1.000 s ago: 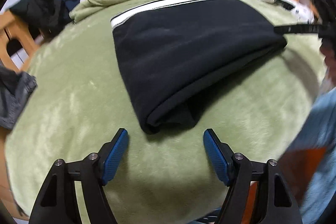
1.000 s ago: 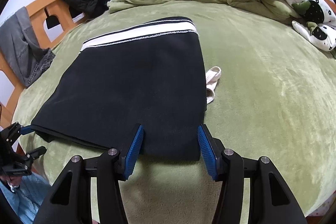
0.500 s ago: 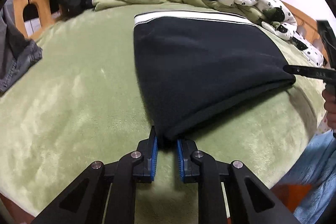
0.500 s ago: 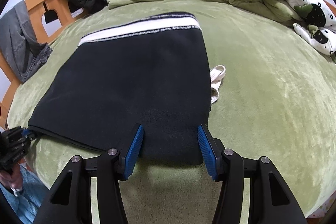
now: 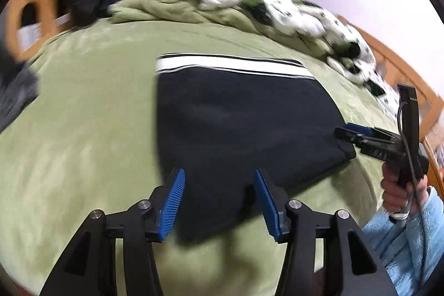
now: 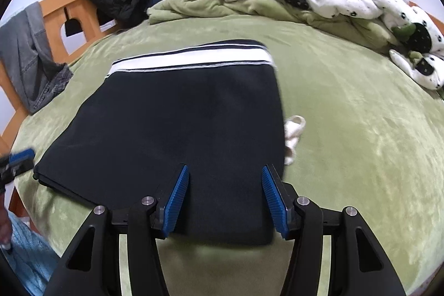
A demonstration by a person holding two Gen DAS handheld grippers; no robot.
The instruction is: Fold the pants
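I see the folded black fleece pants (image 6: 177, 135), white-striped waistband far, flat on the plush green bed (image 6: 360, 143). Left hand-held gripper (image 5: 219, 201) and right hand-held gripper (image 6: 225, 199) both spread over the near hem, ribbed blue pads gripping nothing.

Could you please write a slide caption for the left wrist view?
Open left gripper poised over the near edge of folded black pants on a green bed.
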